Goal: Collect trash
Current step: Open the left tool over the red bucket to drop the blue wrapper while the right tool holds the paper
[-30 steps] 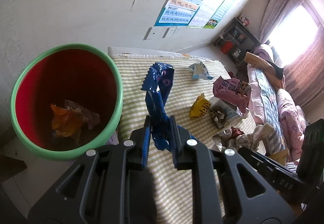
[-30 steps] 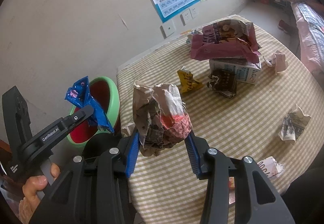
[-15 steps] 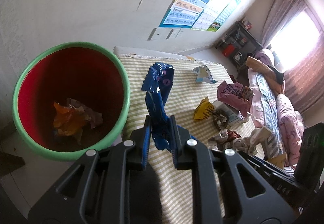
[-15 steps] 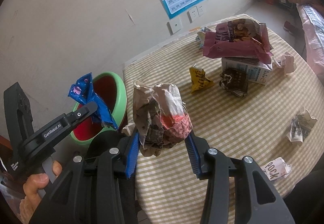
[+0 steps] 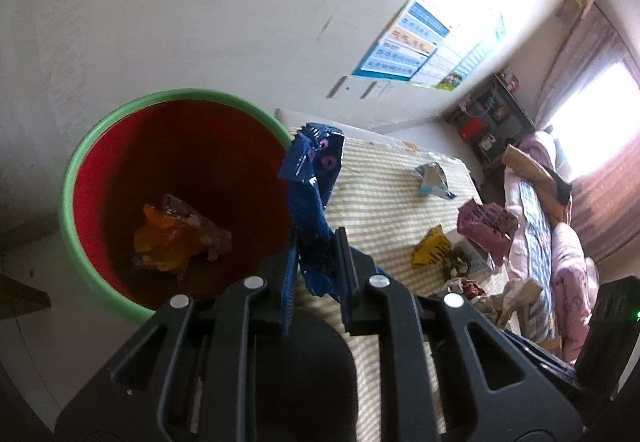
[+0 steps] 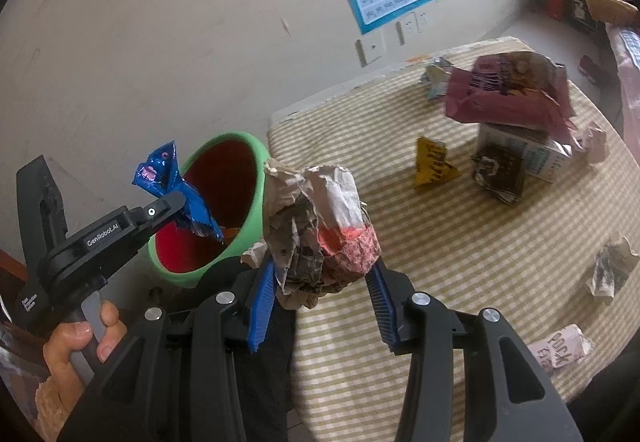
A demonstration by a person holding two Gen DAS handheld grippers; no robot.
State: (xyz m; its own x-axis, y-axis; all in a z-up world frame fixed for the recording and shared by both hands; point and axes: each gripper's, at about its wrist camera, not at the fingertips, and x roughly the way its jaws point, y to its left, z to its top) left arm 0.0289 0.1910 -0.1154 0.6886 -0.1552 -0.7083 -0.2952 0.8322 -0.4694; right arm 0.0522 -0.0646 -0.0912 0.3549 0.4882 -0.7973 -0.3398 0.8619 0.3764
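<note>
Left wrist view: my left gripper [image 5: 316, 262] clamps the light, crinkly blue wrapper [image 5: 312, 202] low beside the bin [image 5: 80, 162], right gripper [image 6: 320, 282] squeezing a soft paper wad [image 6: 316, 226] mid-body above the table [image 6: 480, 242].

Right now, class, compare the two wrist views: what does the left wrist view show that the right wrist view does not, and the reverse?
Only the left wrist view looks down into the bin, showing orange trash at its bottom. Only the right wrist view shows the person's hand on the left tongs, and the crumpled paper in the right tongs. Both show the blue wrapper, the yellow wrapper and the checked tablecloth.
</note>
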